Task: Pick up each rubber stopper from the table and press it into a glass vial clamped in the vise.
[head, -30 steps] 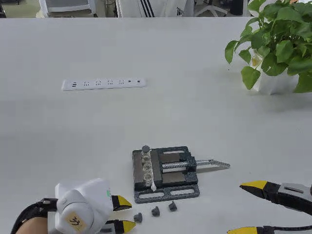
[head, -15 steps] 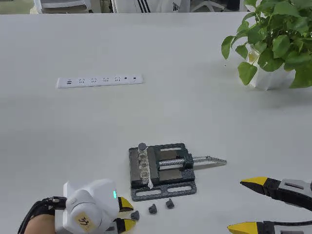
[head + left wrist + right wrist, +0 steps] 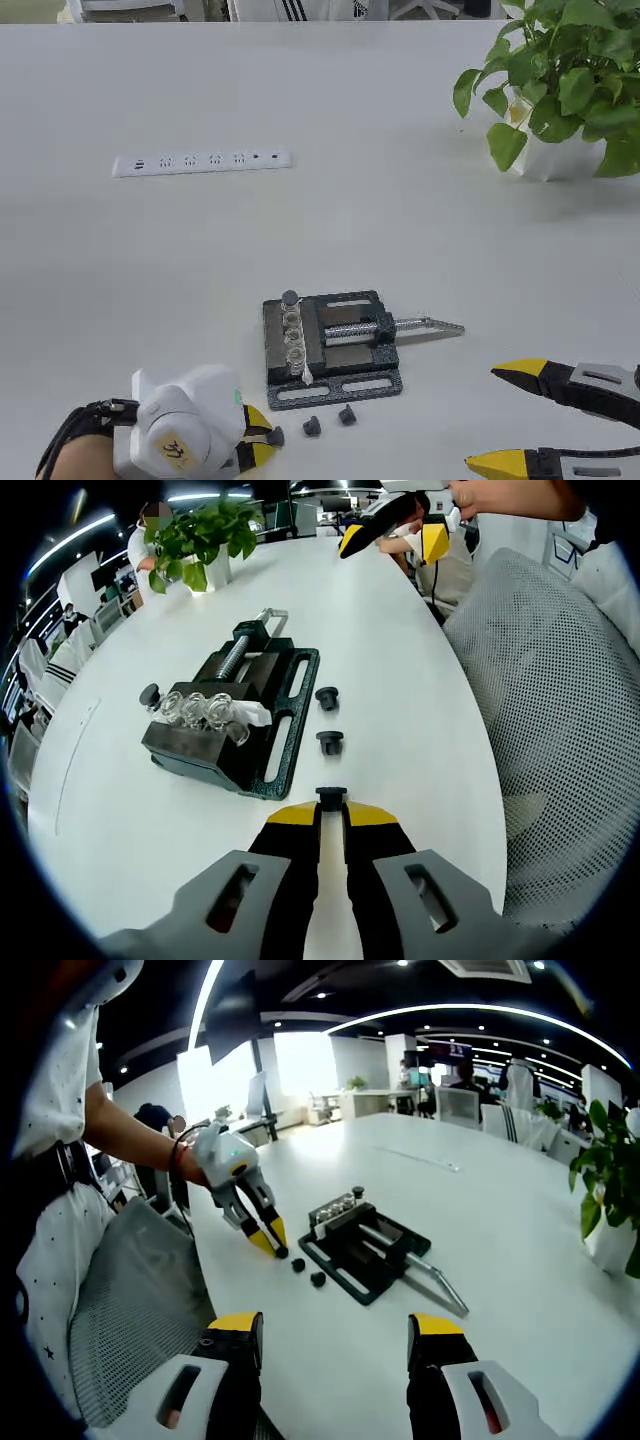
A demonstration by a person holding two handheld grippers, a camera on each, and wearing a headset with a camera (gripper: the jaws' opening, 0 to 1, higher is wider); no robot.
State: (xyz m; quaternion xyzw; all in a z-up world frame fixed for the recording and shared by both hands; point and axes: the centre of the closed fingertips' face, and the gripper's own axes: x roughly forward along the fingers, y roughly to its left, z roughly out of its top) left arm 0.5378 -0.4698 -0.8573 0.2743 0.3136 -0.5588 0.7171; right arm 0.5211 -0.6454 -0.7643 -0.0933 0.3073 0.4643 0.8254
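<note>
A black vise (image 3: 350, 345) clamps a row of glass vials (image 3: 294, 340); the far vial carries a dark stopper (image 3: 290, 297). In the left gripper view the vials (image 3: 195, 708) stand beside the vise (image 3: 290, 695). Two loose stoppers (image 3: 311, 427) (image 3: 347, 414) lie in front of the vise. My left gripper (image 3: 262, 436) sits at the table's near edge, its yellow tips shut on a third stopper (image 3: 331, 798) that rests on the table. My right gripper (image 3: 505, 418) hovers open at the lower right, well away from the vise and holding nothing.
A white power strip (image 3: 202, 161) lies far back on the left. A potted plant (image 3: 565, 80) stands at the back right. The vise's screw handle (image 3: 430, 326) sticks out to the right. A mesh chair (image 3: 560, 710) is beside the table edge.
My left gripper's tips have drawn together around the nearest loose stopper. The right gripper has hardly moved.
</note>
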